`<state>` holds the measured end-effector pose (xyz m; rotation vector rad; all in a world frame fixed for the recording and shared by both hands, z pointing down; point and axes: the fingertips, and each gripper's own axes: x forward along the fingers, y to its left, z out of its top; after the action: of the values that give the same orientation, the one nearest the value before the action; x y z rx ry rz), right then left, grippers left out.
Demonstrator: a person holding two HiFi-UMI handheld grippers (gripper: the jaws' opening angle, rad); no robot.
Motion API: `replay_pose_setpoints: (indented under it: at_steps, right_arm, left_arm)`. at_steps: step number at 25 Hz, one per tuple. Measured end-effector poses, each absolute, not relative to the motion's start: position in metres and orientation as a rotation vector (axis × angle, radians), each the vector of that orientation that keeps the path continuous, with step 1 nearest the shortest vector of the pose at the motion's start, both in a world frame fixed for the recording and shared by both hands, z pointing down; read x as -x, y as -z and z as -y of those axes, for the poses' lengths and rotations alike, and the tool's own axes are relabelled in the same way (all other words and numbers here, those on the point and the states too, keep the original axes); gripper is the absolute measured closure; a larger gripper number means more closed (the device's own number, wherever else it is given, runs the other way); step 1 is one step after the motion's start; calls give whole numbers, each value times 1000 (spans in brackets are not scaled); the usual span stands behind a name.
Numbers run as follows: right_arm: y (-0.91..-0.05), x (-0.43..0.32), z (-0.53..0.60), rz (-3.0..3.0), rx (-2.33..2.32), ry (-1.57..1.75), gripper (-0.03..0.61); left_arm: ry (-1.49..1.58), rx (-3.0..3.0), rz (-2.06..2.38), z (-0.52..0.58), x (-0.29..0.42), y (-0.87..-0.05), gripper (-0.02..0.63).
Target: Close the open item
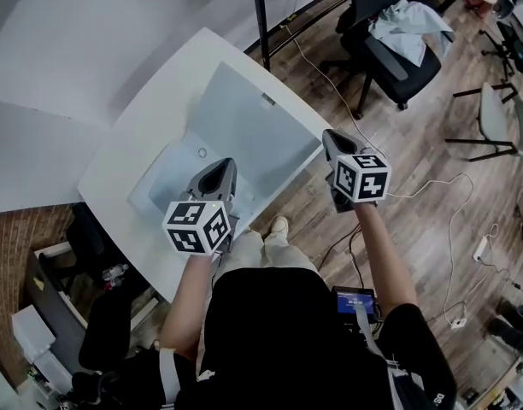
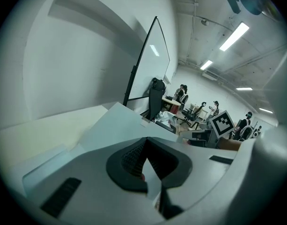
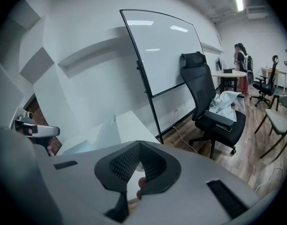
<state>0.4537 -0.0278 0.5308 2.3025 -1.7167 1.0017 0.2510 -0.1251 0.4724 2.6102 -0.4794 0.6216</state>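
The case (image 1: 172, 178) was found on the white surface (image 1: 129, 148), w/ its lid (image 1: 244, 122) tilted up toward the far side, so the closing was judged not yet begun. The left tongs (image 1: 225, 167) were held pressed together w/ nothing between them, just above the case's near edge, and the right tongs (image 1: 330, 135) were likewise closed and empty, off the case's right side over the floor. Pushing the lid down flat was taken as what was left, i.e. the whole job.
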Motion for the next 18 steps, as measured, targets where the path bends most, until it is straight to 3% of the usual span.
replay_pose_setpoints:
  at_steps: [18]
  right_arm:
    - [-557,-455,27,1719,-2297,-1094,541]
  left_arm:
    - [-690,-2615,414,126,-273,-484,603]
